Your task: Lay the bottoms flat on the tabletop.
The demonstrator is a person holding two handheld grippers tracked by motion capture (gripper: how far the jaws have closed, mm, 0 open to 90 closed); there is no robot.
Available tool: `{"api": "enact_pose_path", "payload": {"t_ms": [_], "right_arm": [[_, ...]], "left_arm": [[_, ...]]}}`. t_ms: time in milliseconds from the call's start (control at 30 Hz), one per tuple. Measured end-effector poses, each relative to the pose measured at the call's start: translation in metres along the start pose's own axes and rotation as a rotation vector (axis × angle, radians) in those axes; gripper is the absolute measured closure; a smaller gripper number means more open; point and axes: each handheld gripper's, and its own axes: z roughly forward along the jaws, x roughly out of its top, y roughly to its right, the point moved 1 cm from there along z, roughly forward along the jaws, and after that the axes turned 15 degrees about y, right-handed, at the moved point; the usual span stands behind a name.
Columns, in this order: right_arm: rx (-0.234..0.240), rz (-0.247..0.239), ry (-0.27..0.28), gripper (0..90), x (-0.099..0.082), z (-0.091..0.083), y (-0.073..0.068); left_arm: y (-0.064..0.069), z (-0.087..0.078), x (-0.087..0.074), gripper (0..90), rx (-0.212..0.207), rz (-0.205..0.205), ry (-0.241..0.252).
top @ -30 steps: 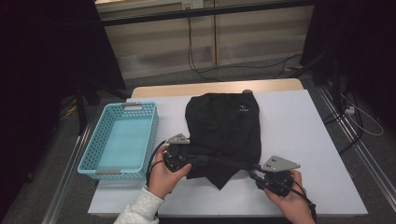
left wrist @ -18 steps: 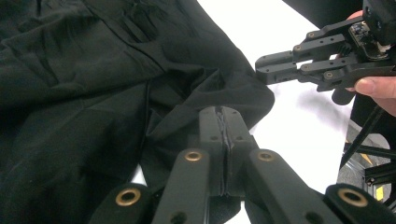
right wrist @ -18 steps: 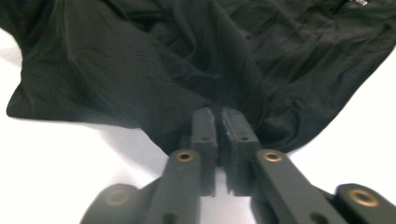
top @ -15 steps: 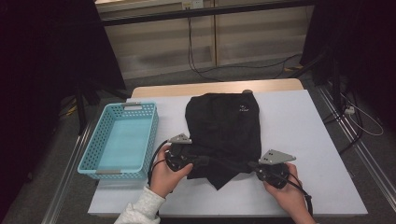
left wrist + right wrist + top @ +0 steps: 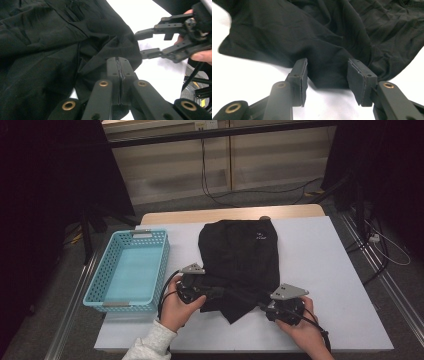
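A black garment (image 5: 245, 255) lies folded in the middle of the white table (image 5: 330, 265), with a small white logo near its far end. My left gripper (image 5: 220, 292) is at the garment's near left edge, shut on a fold of the black cloth (image 5: 100, 50). In the left gripper view the jaws (image 5: 120, 67) meet with fabric pinched between them. My right gripper (image 5: 262, 306) is at the near right corner; its jaws have just been opening. In the right gripper view (image 5: 327, 80) the pads stand apart with the cloth's edge (image 5: 324, 72) between them, untouched.
A light blue plastic basket (image 5: 132, 270) sits at the table's left side, nothing in it. A person's hands hold both grippers at the near edge. Cables trail on the floor beyond the table and along the rail at the right.
The right hand has edged slightly left toward the garment's corner. The left hand and the garment have stayed where they were.
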Motion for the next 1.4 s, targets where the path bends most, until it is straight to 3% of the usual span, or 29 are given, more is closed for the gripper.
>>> {"api": "enact_pose_path", "payload": {"t_ms": [267,567,800,1100,1400], "right_arm": [[0.028,-0.005,0.005,88.3,0.0,0.003,0.005],[0.012,0.034,0.068,90.0,0.008,-0.027,0.024],[0.017,0.034,0.086,89.4,0.015,-0.048,0.036],[0.05,0.028,0.064,89.7,0.022,-0.011,0.036],[0.055,0.027,0.027,86.2,0.026,0.032,0.033]], "left_arm": [[0.002,-0.001,0.0,89.0,-0.002,-0.003,0.002],[0.015,0.004,0.007,89.1,-0.057,0.004,0.004],[0.025,0.016,0.006,89.0,-0.096,0.016,-0.017],[-0.007,0.014,-0.014,88.7,-0.021,-0.068,-0.047],[-0.024,0.008,-0.03,88.5,0.048,-0.106,-0.069]]}}
